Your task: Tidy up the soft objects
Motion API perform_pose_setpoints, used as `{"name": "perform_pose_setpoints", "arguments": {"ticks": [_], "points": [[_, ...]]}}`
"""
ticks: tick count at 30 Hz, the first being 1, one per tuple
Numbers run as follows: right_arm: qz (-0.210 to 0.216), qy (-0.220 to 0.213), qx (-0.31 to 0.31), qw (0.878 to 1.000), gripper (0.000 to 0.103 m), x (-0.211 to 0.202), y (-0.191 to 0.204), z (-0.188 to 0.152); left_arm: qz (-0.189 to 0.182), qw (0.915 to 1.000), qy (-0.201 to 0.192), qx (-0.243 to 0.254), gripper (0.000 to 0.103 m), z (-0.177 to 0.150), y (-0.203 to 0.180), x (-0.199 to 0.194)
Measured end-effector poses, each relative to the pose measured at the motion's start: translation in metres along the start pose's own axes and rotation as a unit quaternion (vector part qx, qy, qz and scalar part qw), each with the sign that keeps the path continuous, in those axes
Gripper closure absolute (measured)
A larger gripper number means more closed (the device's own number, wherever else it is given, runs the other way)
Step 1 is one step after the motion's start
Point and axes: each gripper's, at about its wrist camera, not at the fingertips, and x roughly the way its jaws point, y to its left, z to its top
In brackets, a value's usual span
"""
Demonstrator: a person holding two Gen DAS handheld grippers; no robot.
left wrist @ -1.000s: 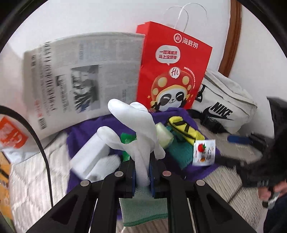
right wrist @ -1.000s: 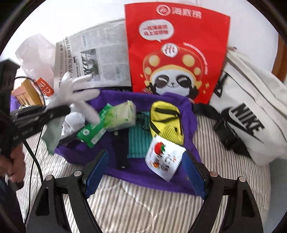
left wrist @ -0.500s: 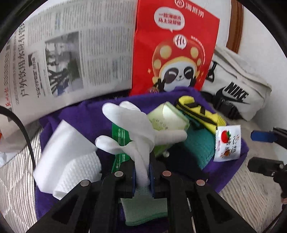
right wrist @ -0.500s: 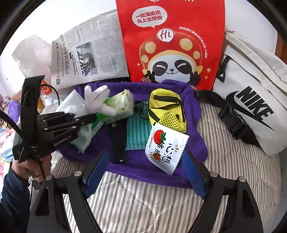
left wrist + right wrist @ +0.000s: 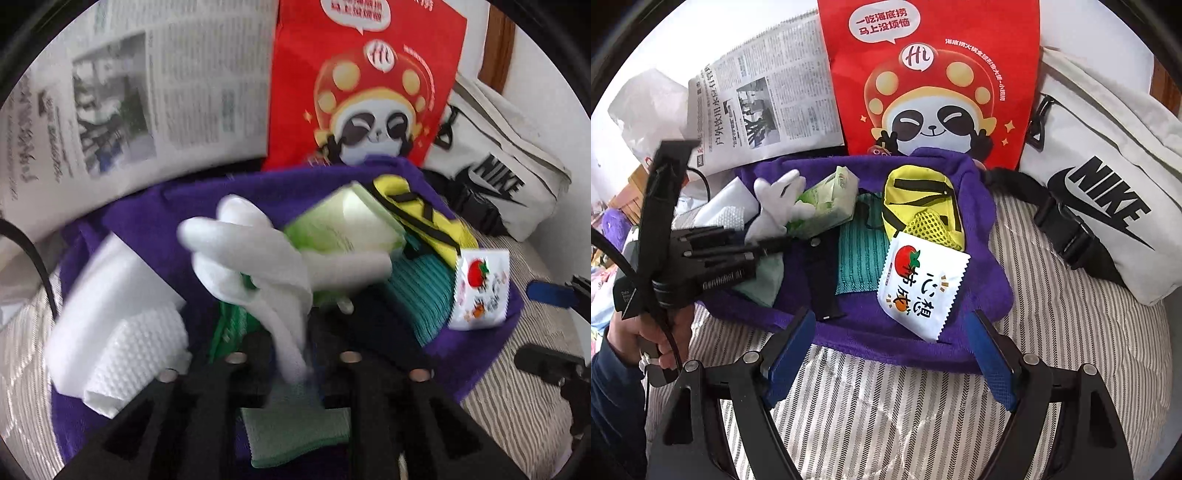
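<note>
The left hand-held gripper (image 5: 295, 363) is pinched tight on the cuff of a white glove (image 5: 258, 258); in the left wrist view the glove stands up from the bottom middle, its long way going up the frame, fingers pointing up and left, thumb sticking out to the right; it is blurry; the glove hangs over the purple towel (image 5: 982, 280) on the bed (image 5: 1052, 369), in front of the green tissue pack (image 5: 827, 206); the right hand-held gripper (image 5: 892, 354) is wide open and holds nothing, low in its frame, near the towel's front edge; a yellow pouch (image 5: 916, 195) and a snack packet (image 5: 923, 284) lie on the towel.
</note>
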Motion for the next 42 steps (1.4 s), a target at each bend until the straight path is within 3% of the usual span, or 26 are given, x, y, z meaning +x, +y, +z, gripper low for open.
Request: {"name": "perform_pose_setpoints", "arguments": {"ticks": [6,11,16,24,27,29,38,42], "points": [[-0.002,0.004,-0.002,1.000,0.020,0.005,0.000,-0.002,-0.027,0.9994,0.023,0.006,0.048,-0.004,-0.004,-0.007],[-0.022,0.012,-0.003,1.000,0.020,0.012,-0.002,-0.004,-0.028,0.9989,0.034,-0.012,0.045,-0.005,-0.001,-0.020],[-0.029,0.017,-0.008,0.999,0.020,0.009,-0.002,-0.009,-0.035,0.9986,0.029,-0.025,0.033,-0.010,0.000,-0.049],[-0.026,0.003,0.000,1.000,0.020,-0.025,0.011,-0.013,0.018,0.9995,-0.007,-0.025,0.011,-0.025,-0.007,-0.115],[-0.032,-0.002,0.002,0.999,0.017,-0.039,0.020,-0.016,0.040,0.9984,-0.014,-0.037,0.010,-0.035,-0.008,-0.137],[-0.030,-0.014,0.007,0.999,0.011,-0.051,0.027,-0.020,0.044,0.9979,-0.023,-0.040,0.009,-0.041,-0.011,-0.149],[-0.045,-0.047,0.010,0.998,0.001,-0.093,0.049,-0.030,0.060,0.9942,-0.045,-0.077,0.007,-0.069,-0.025,-0.185],[-0.052,-0.055,0.012,0.997,0.000,-0.111,0.052,-0.034,0.067,0.9914,-0.054,-0.098,0.007,-0.078,-0.029,-0.198]]}}
